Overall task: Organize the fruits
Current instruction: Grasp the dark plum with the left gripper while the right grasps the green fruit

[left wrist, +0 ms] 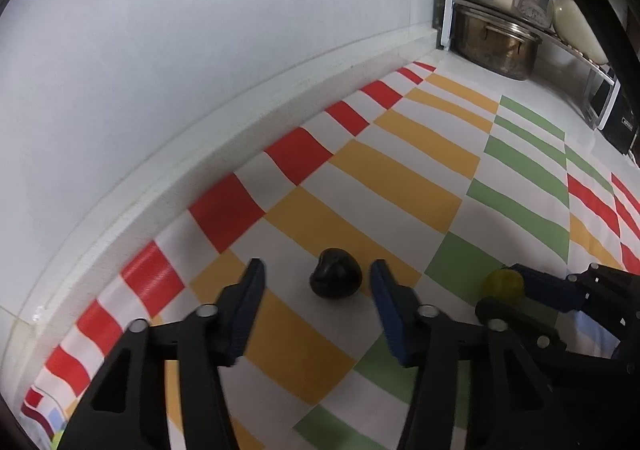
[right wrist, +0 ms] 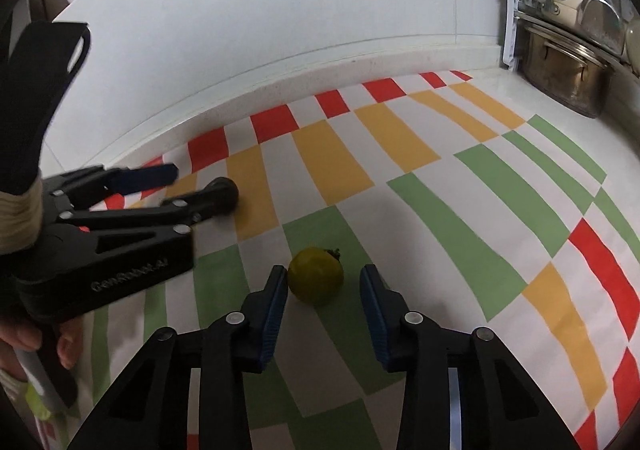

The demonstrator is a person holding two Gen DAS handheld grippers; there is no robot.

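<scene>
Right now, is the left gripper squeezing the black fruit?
No. The left gripper is open, its fingers on either side of the black fruit with gaps showing, and the fruit rests on the cloth.

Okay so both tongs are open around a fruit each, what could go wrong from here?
1. The dark fruit and the yellow-green fruit are round and lie loose on the smooth striped cloth, so uneven closing could nudge either one away.
2. The left tongs and right tongs work close together; lifting both at once might make them collide.
</scene>
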